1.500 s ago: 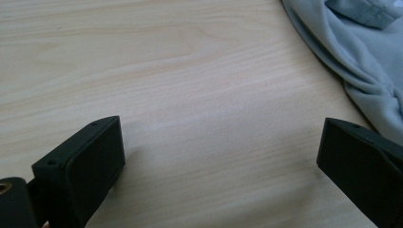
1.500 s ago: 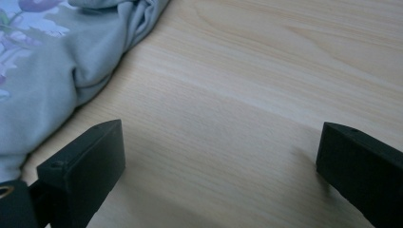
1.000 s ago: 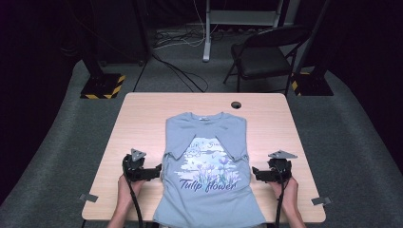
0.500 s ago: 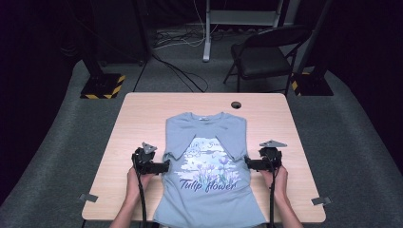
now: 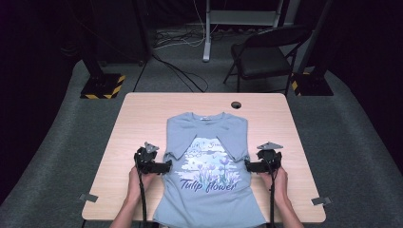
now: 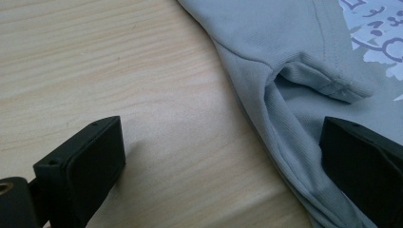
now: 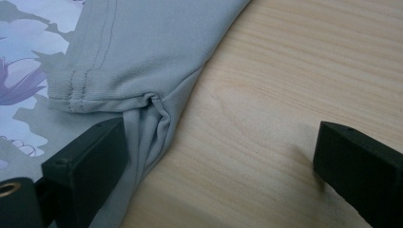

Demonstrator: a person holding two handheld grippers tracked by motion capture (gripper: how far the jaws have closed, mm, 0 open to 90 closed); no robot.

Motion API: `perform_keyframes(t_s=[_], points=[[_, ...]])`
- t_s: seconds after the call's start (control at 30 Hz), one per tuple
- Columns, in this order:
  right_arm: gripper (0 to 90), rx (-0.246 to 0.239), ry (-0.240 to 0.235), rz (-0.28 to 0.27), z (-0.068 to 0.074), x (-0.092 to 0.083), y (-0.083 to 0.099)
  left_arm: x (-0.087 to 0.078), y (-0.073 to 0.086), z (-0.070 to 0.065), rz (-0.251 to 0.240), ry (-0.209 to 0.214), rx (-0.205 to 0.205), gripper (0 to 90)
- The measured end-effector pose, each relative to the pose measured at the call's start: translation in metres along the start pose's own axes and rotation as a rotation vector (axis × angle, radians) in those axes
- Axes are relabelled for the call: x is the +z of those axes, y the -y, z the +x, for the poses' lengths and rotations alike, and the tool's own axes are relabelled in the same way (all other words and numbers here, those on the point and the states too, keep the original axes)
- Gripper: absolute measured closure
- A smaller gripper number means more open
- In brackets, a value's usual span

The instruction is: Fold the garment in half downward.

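Two tongs, left tongs (image 5: 166, 166) and right tongs (image 5: 248, 166), jaws apart, straddling T-shirt (image 5: 207, 161) side edges at 9 and 3 o'clock on tabletop (image 5: 138, 114), seemingly for folding.

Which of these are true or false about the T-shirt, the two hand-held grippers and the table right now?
1. The grey T-shirt lies print side up on the wooden table. True.
2. Both sleeves are spread out flat to the sides. False: both are folded in over the chest.
3. The left gripper is open at the shirt's side edge. True.
4. The right gripper is clamped shut on cloth. False: its fingers stand wide apart.
5. A folding chair stands beyond the table. True.
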State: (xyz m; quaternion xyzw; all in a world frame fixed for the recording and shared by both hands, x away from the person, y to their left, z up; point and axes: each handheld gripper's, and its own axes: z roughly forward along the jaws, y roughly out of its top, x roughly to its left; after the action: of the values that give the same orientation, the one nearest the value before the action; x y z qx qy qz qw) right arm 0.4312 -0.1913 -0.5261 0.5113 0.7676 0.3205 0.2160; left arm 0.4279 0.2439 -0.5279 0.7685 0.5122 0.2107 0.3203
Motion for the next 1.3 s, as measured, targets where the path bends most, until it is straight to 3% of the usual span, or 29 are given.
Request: perform_keyframes(t_s=[0.33, 1.3], points=[[2.8, 0.013, -0.003, -0.01, -0.003, -0.0032, 0.0053, 0.0007, 0.0018, -0.0019, -0.02, 0.002, 0.0, 2.0], [0.7, 0.02, 0.007, -0.012, -0.0026, -0.0031, 0.0065, -0.0004, 0.0028, -0.0026, -0.018, 0.001, -0.001, 2.0]])
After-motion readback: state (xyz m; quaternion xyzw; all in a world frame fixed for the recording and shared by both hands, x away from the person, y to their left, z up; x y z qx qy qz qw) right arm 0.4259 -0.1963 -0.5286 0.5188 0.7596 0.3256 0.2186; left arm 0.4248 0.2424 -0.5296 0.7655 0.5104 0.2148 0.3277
